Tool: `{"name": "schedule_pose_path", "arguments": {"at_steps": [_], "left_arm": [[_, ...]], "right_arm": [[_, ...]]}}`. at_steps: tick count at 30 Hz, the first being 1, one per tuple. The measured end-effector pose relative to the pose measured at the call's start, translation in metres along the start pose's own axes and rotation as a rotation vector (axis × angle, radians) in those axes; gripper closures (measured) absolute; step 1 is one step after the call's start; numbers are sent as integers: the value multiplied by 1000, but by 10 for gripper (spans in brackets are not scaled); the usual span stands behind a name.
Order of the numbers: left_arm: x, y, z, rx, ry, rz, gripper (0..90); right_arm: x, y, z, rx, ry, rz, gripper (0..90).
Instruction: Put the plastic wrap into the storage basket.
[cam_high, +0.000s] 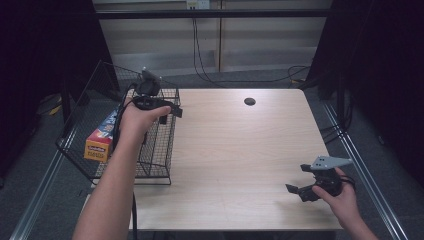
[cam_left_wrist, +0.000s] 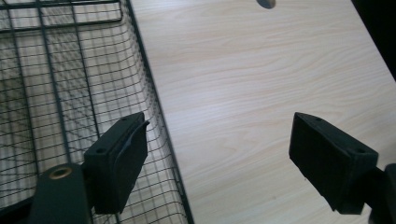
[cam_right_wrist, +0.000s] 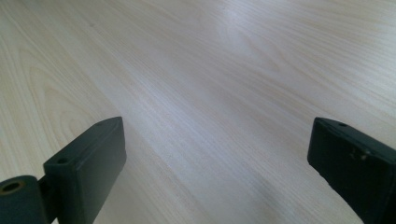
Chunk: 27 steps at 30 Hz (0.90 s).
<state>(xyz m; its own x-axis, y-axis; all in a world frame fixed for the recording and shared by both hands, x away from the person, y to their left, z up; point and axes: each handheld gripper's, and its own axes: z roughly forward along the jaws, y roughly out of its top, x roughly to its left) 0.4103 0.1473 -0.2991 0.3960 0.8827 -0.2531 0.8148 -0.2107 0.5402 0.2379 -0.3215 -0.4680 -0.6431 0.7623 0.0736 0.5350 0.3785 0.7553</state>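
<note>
**Left hand-held gripper parked over the basket, nothing grabbed**

High view: left hand-held gripper (cam_high: 172, 109) hung at the wire basket (cam_high: 159, 145) rim, upper left. The orange box (cam_high: 101, 136) lay inside, long axis running up-frame.

Left gripper view: jaws were apart, empty. Looked like a pre-reach; next up, dipping toward the box.

Right gripper view: right hand-held gripper (cam_right_wrist: 217, 163) spread too, over bare counter (cam_right_wrist: 210, 70).

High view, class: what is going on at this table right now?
A person holds a gripper in each hand at a wooden table. The left gripper hangs open over the right edge of a wire basket at the table's left side; a box lies in the basket. The right gripper rests open near the table's front right corner. Neither holds anything.
</note>
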Motion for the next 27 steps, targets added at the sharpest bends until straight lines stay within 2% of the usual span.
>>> {"name": "schedule_pose_path", "arguments": {"at_steps": [1,3,4,14,27], "left_arm": [[-1,0,0,7,-7,16,193],[-5,-1,3,-3,-13,16,191],[-6,-1,3,8,-15,38,190],[-20,-11,20,14,-62,66,178],[-45,-27,43,29,-144,148,161]], "right_arm": [[0,0,0,0,-1,1,43],[0,0,0,-1,-1,-1,43],[0,0,0,1,-1,0,43],[0,0,0,1,4,-3,44],[1,0,0,4,1,-7,44]]}}
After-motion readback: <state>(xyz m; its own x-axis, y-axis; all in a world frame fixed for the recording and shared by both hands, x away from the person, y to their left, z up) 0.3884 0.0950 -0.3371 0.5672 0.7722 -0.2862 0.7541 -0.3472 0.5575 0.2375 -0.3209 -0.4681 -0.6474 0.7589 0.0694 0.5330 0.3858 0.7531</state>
